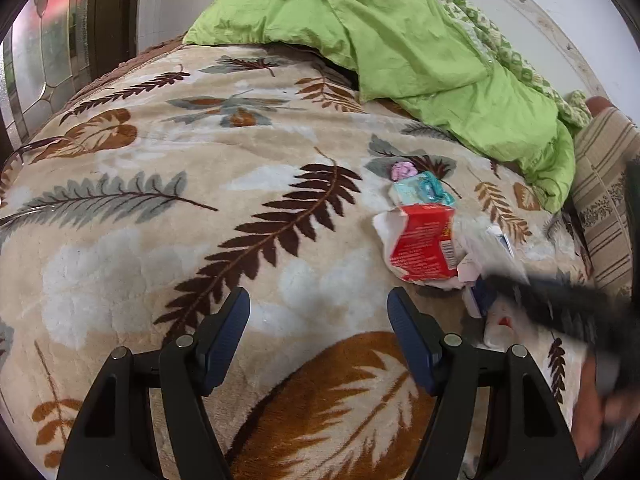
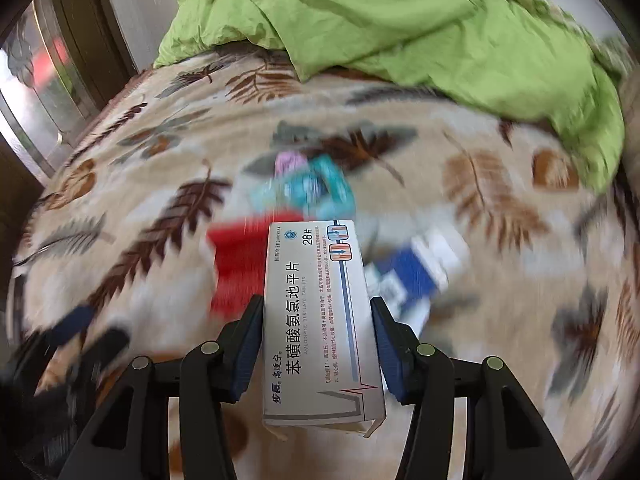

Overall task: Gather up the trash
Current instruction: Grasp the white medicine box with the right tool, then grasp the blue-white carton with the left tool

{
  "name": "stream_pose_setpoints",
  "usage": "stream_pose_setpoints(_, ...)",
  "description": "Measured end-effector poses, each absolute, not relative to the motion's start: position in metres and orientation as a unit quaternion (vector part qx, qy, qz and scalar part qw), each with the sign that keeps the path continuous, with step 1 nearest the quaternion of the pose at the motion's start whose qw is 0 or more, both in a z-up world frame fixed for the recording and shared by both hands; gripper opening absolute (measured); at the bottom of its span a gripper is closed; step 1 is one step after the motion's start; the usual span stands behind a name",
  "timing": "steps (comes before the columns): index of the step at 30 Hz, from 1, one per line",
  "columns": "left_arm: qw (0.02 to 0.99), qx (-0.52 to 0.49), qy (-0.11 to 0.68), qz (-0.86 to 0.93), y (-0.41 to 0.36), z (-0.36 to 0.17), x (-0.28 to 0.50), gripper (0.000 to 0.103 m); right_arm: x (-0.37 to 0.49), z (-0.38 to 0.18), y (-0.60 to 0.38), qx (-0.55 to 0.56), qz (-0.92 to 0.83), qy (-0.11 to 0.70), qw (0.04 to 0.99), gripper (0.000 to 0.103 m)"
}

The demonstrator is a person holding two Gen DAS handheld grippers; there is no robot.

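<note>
My right gripper (image 2: 316,306) is shut on a white medicine box (image 2: 320,320), which stands lengthwise between the blue pads and stays sharp against the blurred bed. Beneath it on the leaf-patterned blanket (image 2: 160,184) lies a trash pile: a red packet (image 2: 240,264), a teal wrapper (image 2: 316,192), a pink wad (image 2: 290,162) and a blue-and-white box (image 2: 416,272). In the left wrist view the red packet (image 1: 424,240), teal wrapper (image 1: 424,190) and pink wad (image 1: 402,170) lie to the upper right of my left gripper (image 1: 318,300). It is open over bare blanket (image 1: 160,200) with nothing between its fingers.
A crumpled green quilt (image 1: 400,40) covers the far end of the bed. A striped cushion (image 1: 604,184) sits at the right edge. A patterned glass door or window (image 1: 44,60) stands beyond the bed's left side. The right arm shows as a dark blur (image 1: 560,304).
</note>
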State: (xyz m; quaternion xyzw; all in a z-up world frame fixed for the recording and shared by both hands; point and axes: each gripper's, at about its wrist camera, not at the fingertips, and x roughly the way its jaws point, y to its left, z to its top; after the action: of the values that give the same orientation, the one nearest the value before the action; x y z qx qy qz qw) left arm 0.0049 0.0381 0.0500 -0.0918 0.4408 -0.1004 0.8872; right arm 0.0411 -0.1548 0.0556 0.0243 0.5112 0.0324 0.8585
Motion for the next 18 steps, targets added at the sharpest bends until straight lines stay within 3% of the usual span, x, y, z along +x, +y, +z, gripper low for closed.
stream_pose_setpoints(6,0.886,-0.067,0.436,-0.144,0.017,0.051,-0.002,0.070,-0.044,0.052,-0.190,0.124,0.033,0.499,0.857,0.056)
stream_pose_setpoints(11,0.884,-0.042,0.422,-0.195,-0.011,0.058,-0.013,0.070,-0.100,0.060,-0.217,0.179,-0.020,0.434,0.883,0.056)
stream_pose_setpoints(18,0.879,0.028,0.405,-0.250,-0.062,0.073,-0.016,0.070,-0.118,0.060,-0.235,0.221,-0.070,0.378,0.896,0.056)
